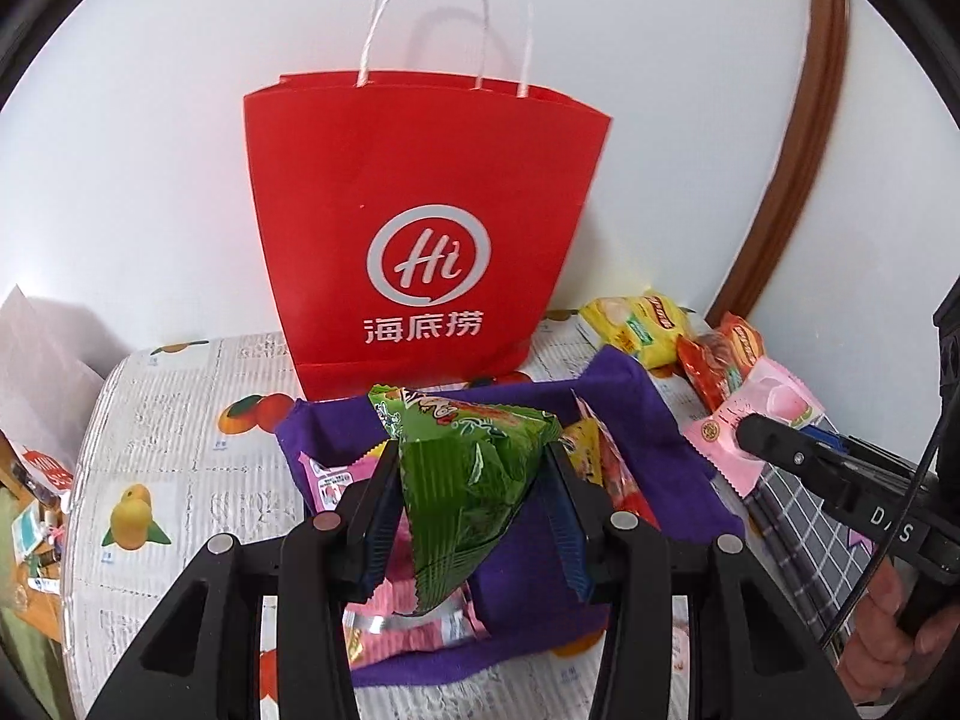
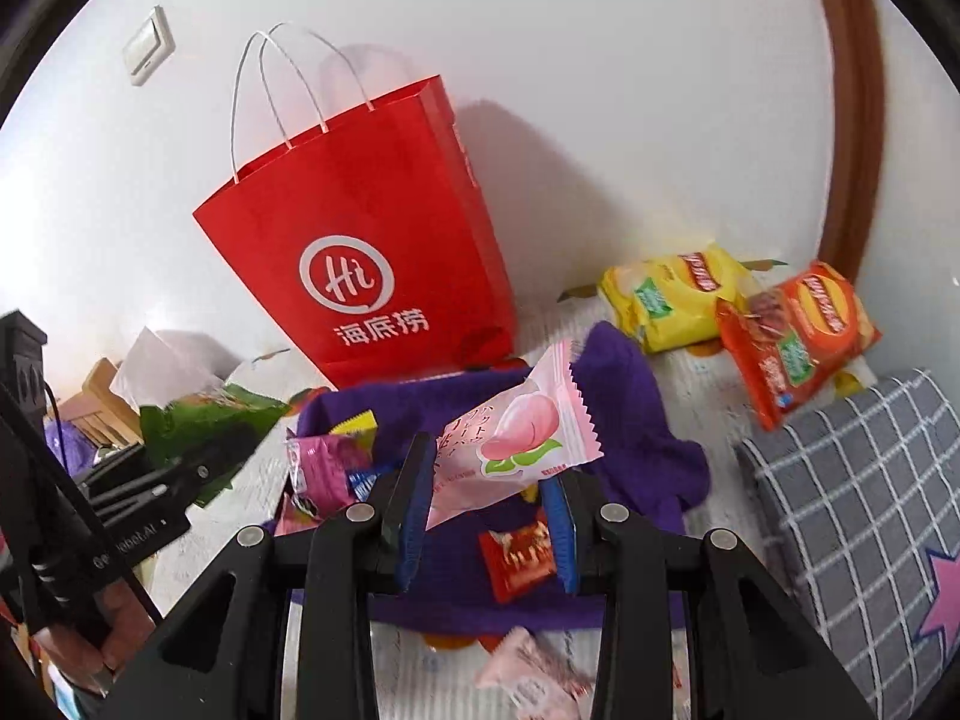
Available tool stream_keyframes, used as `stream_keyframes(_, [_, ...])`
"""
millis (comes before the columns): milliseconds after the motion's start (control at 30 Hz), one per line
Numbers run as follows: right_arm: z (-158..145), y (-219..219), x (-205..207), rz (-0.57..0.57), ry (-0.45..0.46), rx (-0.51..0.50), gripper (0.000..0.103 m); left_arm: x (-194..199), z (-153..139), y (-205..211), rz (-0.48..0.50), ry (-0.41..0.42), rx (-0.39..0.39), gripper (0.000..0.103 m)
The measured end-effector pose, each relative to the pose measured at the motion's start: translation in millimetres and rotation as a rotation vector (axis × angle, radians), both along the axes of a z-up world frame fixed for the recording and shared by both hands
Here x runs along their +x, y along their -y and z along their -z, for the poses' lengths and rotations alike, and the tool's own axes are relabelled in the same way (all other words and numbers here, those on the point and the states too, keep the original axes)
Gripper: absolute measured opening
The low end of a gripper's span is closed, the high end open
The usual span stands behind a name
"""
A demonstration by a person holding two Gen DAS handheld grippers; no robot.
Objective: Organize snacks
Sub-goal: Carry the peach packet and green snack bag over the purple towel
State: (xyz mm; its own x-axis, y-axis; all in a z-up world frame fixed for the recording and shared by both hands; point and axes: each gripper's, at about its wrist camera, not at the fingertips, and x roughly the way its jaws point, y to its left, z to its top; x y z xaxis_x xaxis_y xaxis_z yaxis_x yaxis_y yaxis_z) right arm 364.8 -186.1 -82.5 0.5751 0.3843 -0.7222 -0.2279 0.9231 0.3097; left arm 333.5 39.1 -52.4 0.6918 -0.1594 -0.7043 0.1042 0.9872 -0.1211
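The left gripper [image 1: 471,510] was clamped on a green snack packet [image 1: 462,480] at lower centre, above the purple cloth [image 1: 648,420]; the right gripper [image 2: 489,516] pinched a pink peach packet [image 2: 516,438] at centre, below the red paper bag [image 2: 360,240]

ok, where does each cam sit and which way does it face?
Left wrist: on the left gripper, angled down past its green foil snack packet toward the red paper bag; a hand shows.
Right wrist: on the right gripper, holding a pink peach-print wrapper.
Shared: bag, purple cloth, each other's gripper.
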Motion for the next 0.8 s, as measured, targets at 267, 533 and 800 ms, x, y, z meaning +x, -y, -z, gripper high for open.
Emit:
stream_keyframes(267, [8, -22, 28, -0.03, -0.011, 0.003, 0.035, 15, 5, -22, -0.05, 0.003, 0.024, 0.043])
stream_keyframes(533, [17, -36, 42, -0.057, -0.031, 0.018, 0.035, 22, 16, -34, -0.083, -0.023, 0.018, 0.043])
stream_keyframes(800, [34, -33, 50, -0.069, -0.102, -0.003, 0.035, 26, 22, -42, -0.092, -0.043, -0.019, 0.043])
